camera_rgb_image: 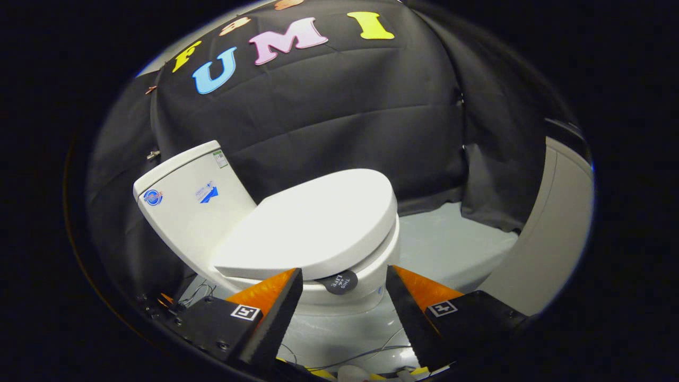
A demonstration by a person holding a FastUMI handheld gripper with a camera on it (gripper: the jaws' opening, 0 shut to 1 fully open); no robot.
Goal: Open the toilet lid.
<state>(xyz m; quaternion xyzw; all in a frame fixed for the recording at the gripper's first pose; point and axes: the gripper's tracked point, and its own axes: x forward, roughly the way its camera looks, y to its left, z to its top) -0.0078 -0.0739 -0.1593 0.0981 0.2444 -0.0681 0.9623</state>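
Observation:
A white toilet (pixel 350 289) stands just ahead of my fingers, its tank (pixel 185 204) toward the left. Its white lid (pixel 318 225) lies down flat over the bowl. A small dark round tab (pixel 339 281) sticks out from under the lid's near rim. My gripper (pixel 345 271) is open, its two fingertips standing wide apart just short of the lid's near edge. The tab sits between the fingertips, and neither finger touches it or the lid.
Black cloth forms the booth's wall behind the toilet. A pale floor (pixel 451 244) runs to the right of the bowl, bounded by a light curved panel (pixel 551 233). Thin cables (pixel 366 353) lie on the floor below the fingers, with more wires (pixel 199 292) by the toilet's base at the left.

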